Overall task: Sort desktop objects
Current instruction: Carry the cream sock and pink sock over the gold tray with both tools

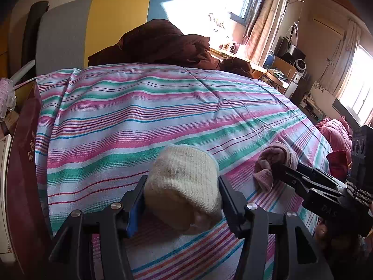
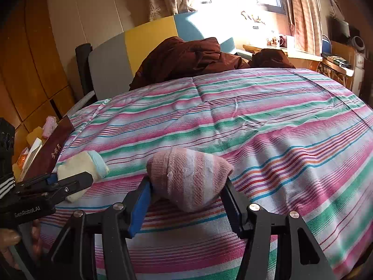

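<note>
Near the striped bedspread's (image 1: 139,107) near edge, your left gripper (image 1: 181,200) clamps a cream sock roll (image 1: 184,186), your right gripper (image 2: 186,191) a pink one (image 2: 188,175). Keep both squeezes firm, rolls apart.

Pink sock (image 2: 190,178) between right jaws

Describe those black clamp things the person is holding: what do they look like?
Each tool is black, with two flat fingers on hinged arms joined by silver rivets. On the left tool and the right tool, one finger carries a blue pad and the other a ridged black pad. White lettering marks the bodies: "GenRobot.AI" on the left one. A black-and-white striped strap wraps the right one.
</note>
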Available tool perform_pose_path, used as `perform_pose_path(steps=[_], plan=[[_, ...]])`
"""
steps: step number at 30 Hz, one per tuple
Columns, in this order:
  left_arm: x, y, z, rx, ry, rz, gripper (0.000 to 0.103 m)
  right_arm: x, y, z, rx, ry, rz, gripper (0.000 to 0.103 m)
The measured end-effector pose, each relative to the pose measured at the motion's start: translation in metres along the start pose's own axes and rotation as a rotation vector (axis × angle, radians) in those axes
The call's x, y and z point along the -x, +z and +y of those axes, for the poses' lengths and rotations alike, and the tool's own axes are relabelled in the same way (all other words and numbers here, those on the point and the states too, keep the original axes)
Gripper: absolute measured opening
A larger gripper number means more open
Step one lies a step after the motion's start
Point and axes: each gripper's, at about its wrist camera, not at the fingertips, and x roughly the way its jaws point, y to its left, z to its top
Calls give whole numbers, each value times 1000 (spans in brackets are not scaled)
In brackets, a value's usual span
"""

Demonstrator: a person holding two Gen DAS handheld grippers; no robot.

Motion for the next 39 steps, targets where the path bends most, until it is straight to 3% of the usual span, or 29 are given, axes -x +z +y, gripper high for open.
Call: perform_pose_path(steps=[9,18,23,29,39], plan=[[24,-3,-4,-5,-10,-25,58,2,2,9,14,4,4,58],[81,1,7,8,5,-116,58,7,21,56,86,104,-15,58],[121,9,42,64,44,-178,58,5,40,105,144,222,-16,58],[163,8,98,139,146,-241,58,-5,54,174,242,343,0,58],[194,0,183,256,279,-263,58,-35,83,263,412,408,31,58]])
